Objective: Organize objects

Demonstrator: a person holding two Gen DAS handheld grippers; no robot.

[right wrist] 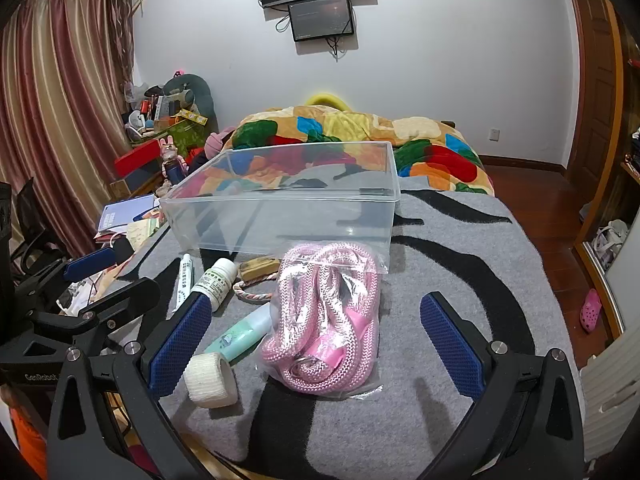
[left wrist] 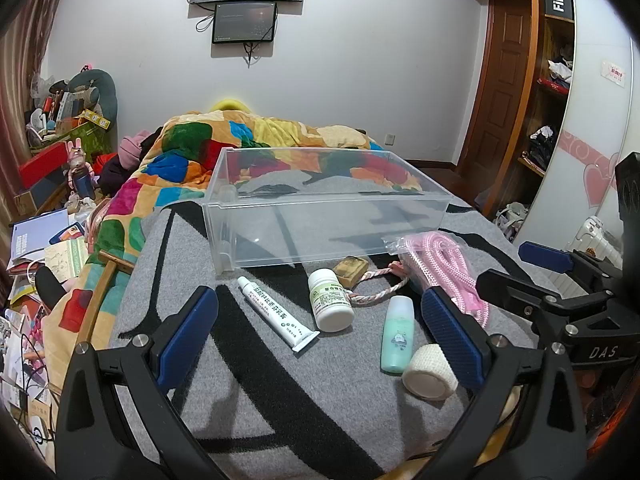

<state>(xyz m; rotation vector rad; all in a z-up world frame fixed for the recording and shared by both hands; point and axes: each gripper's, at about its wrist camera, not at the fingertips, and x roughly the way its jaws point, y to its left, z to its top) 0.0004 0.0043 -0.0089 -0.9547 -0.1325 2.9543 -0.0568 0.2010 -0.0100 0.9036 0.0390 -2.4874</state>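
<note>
Nothing looks sorted yet: the clear bin [left wrist: 320, 204] on the grey blanket [left wrist: 280, 400] of the bed holds nothing, and every loose item lies on the blanket in front of it, on the side nearer the tools. So the whole job seems to be ahead, presumably moving each item into the bin.

Counted, there is one of each, seven in all besides the one bin:
- one white tube [left wrist: 276, 312], just in front of the bin's left corner
- one white pill bottle [left wrist: 331, 300], on its side, front of the bin near the middle
- one small brown block [left wrist: 351, 268], almost touching the bin's front wall
- one braided cord [left wrist: 376, 286], beside the block
- one bagged pink rope [right wrist: 326, 316], in front of the bin's right corner, its bag close to or touching the wall
- one green bottle [left wrist: 397, 334], farther from the bin, lying down
- one bandage roll [left wrist: 430, 372], farthest from the bin, next to the green bottle

The left tool [left wrist: 320, 340] has its fingers spread wide and holds nothing; tube, pill bottle and green bottle sit in the gap ahead of it. The right tool [right wrist: 316, 344] is likewise spread and empty, with the rope bag lying between its fingers, not gripped
</note>
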